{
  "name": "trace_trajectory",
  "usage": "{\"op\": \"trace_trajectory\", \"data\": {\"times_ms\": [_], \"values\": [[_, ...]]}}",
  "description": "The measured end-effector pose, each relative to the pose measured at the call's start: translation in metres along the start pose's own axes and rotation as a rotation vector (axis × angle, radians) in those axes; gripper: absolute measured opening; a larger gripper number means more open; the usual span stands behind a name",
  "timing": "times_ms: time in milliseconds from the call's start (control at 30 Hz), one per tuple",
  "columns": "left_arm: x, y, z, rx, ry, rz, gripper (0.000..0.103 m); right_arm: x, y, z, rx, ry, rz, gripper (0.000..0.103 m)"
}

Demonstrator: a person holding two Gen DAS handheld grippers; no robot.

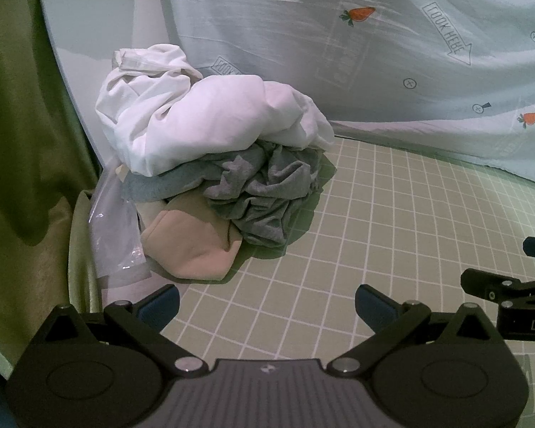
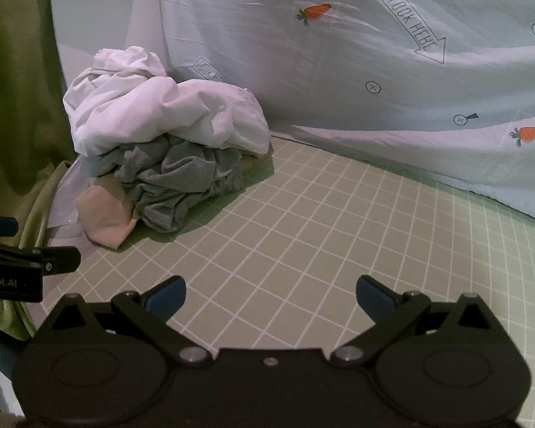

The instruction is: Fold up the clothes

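Both grippers hover empty over the gridded mat, nothing picked yet.

Left gripper and right gripper are spread wide, probably readying a reach; the clothes pile, white on grey on beige, sits at the gridded mat's far-left corner, against the carrot-print sheet.
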State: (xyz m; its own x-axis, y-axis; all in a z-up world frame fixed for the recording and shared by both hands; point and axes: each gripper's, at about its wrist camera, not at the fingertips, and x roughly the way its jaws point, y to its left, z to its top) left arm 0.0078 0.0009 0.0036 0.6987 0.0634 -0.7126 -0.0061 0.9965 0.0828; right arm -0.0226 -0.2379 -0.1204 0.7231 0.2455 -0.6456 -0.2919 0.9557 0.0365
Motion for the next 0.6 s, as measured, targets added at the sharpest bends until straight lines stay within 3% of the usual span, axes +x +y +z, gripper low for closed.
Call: {"op": "trace_trajectory", "data": {"times_ms": [600], "values": [[0.0094,0.003,0.0047,-0.004,0.016,0.003,0.103,0.0065,-0.0006,0.0033,-0.004,0.022,-0.001,0.102]]}}
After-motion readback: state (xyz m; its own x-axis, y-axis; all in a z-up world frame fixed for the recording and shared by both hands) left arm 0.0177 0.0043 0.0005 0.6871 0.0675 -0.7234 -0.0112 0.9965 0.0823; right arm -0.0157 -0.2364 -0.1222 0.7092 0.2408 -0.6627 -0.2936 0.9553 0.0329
